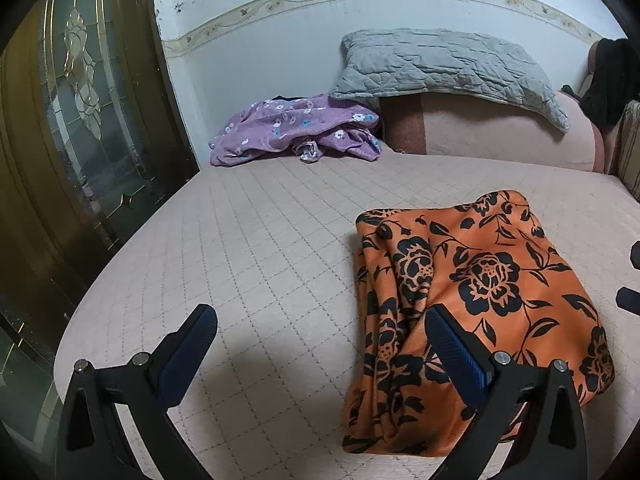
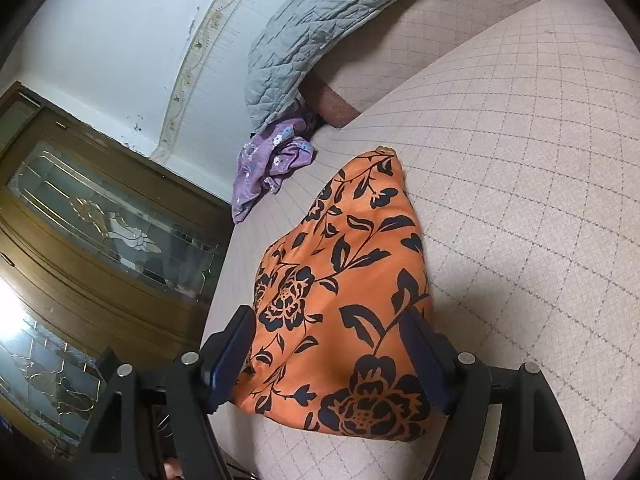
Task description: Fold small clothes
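Note:
An orange garment with black flowers [image 1: 480,304] lies folded in a compact bundle on the pink quilted bed [image 1: 260,248]. It also shows in the right wrist view [image 2: 344,280]. My left gripper [image 1: 320,324] is open and empty, hovering just left of the bundle, its right finger over the bundle's left edge. My right gripper [image 2: 328,332] is open above the near end of the bundle, one finger on each side, holding nothing. A purple flowered garment [image 1: 296,130] lies crumpled at the far side of the bed; it shows in the right wrist view too [image 2: 268,164].
A grey quilted pillow [image 1: 444,66] leans on the pink headboard [image 1: 500,132]. A wooden door with leaded glass [image 1: 80,120] stands along the bed's left edge. A dark cloth [image 1: 608,80] hangs at the far right.

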